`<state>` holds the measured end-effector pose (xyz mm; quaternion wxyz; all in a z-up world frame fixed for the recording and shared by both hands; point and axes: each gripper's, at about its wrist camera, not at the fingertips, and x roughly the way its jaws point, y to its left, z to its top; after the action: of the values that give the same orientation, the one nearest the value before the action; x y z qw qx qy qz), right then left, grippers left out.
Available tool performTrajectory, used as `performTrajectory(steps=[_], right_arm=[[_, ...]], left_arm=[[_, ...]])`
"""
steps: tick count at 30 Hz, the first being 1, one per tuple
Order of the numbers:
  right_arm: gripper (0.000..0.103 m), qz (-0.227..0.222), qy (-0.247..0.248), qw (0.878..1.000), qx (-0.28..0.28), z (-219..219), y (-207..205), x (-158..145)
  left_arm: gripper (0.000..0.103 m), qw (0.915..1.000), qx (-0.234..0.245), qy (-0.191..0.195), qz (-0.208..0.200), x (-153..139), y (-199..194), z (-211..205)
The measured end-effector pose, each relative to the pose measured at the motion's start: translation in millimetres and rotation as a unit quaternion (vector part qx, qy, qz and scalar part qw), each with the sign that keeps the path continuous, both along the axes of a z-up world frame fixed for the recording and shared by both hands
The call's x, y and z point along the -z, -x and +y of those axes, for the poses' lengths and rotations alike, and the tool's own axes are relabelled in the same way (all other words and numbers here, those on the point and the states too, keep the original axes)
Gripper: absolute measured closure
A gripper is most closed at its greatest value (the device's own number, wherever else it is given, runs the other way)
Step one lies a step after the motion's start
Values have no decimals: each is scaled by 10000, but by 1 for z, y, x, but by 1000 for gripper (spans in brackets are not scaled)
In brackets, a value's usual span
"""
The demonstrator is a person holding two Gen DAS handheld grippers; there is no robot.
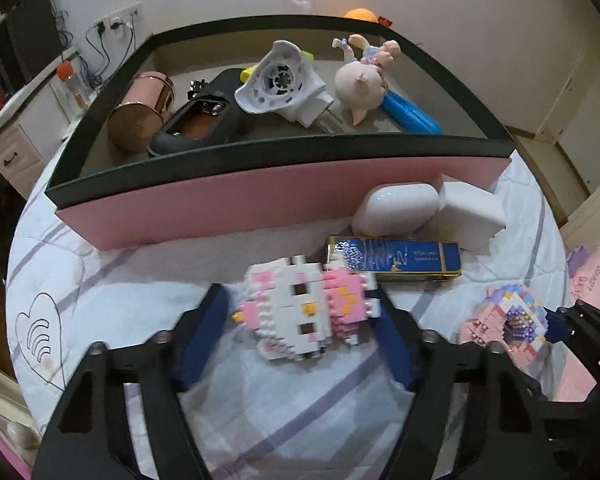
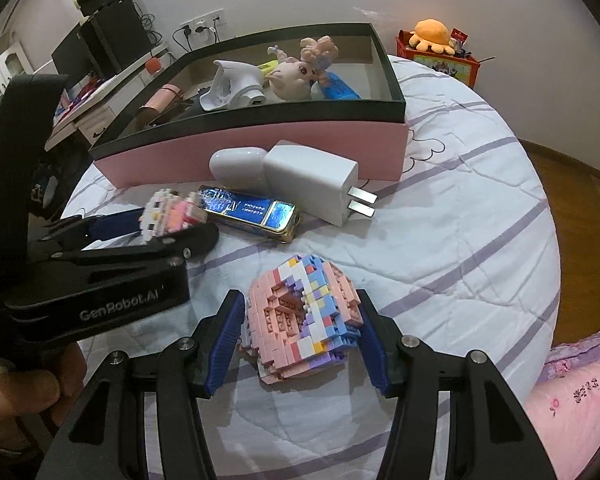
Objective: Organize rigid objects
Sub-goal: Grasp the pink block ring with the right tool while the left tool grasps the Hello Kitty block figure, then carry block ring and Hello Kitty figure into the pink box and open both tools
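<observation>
So you've got two brick-built figures on the bed [image 2: 440, 208], one per gripper. Your left gripper [image 1: 300, 312] has its fingers [image 1: 204, 332] around the white-and-pink cat figure [image 1: 304, 312]; the right-hand pad is against it, the left-hand one sits right at its edge, and I can't tell if it's actually pressing. Your right gripper [image 2: 300, 340] has its fingers [image 2: 226, 340] clamped on both sides of the pink pastel block figure [image 2: 300, 320], which sits on the quilt.

Loose stuff beside them: one blue-and-gold flat case [image 2: 248, 210], one white rounded case [image 2: 236, 164], one white charger [image 2: 312, 180] with two prongs. All three are bunched together right in front of the pink box [image 2: 260, 152].

Inside the box I count six things for sure: one rose-gold cylinder [image 1: 140, 116], one black battery holder [image 1: 200, 120], one white plastic housing [image 1: 276, 80], one pig doll [image 1: 360, 84], one blue item [image 1: 412, 114], one yellow bit [image 1: 248, 73] mostly hidden.

One orange plush [image 2: 430, 34] sits on a red box [image 2: 440, 60] past the bed.
</observation>
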<state>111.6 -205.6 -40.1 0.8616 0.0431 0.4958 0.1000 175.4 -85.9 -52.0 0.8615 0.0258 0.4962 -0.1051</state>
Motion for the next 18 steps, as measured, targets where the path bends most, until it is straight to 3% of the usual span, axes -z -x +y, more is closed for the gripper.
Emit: performTrajectory(steps=[3, 9, 18], right_arm=[[47, -4, -4, 10000, 8, 1, -2, 0], [47, -17, -29, 10000, 27, 1, 1, -2], [47, -199, -112, 9996, -150, 15, -2, -24]], left_arm=[[40, 9999, -32, 161, -11, 0, 0, 6], [40, 9999, -74, 83, -100, -5, 8, 13], [40, 9987, -301, 140, -388, -35, 23, 42]])
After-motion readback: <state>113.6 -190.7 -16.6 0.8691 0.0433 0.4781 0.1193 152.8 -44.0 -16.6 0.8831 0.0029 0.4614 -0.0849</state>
